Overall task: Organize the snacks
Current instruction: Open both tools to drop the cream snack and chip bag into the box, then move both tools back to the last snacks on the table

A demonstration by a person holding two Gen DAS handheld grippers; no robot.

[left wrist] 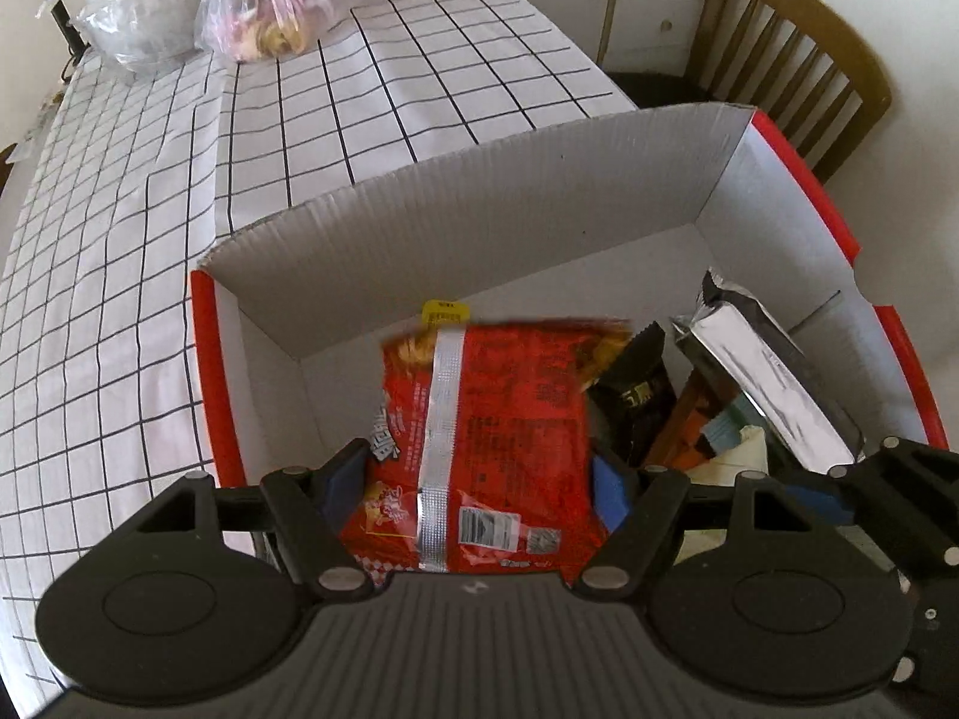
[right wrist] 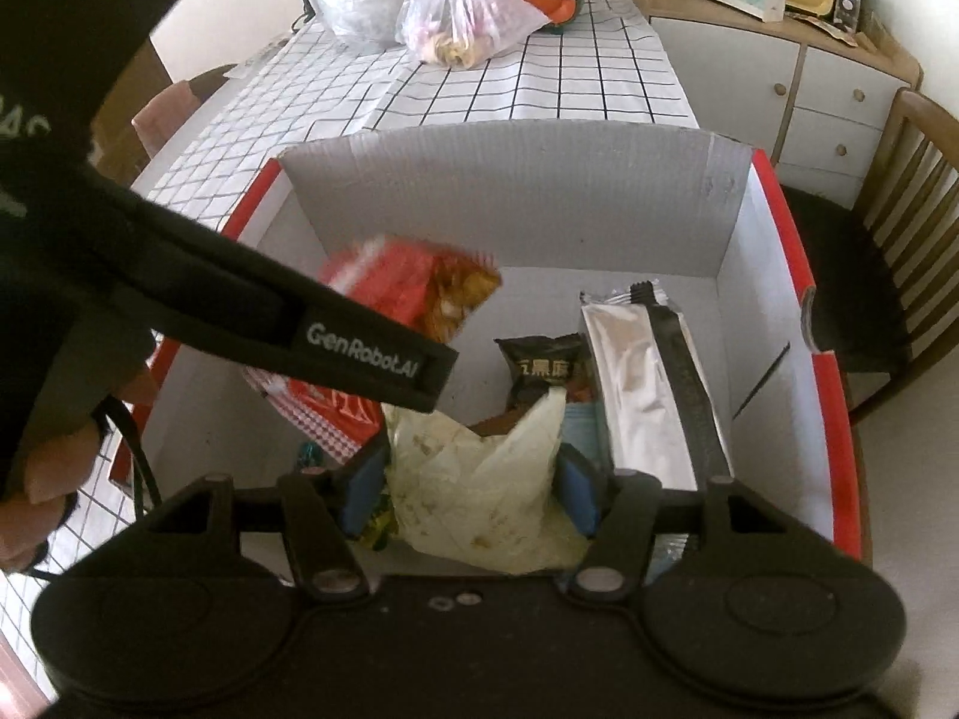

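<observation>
Left wrist view: left gripper (left wrist: 479, 479) clamps red packet (left wrist: 491, 431), long axis pointing far, over box (left wrist: 479, 204).
Right gripper (right wrist: 467, 488): pale bag (right wrist: 479, 479) between pads, grip unclear.

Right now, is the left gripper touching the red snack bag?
Touching. In the left wrist view, the left gripper has both blue pads pressed against the red snack bag.
</observation>
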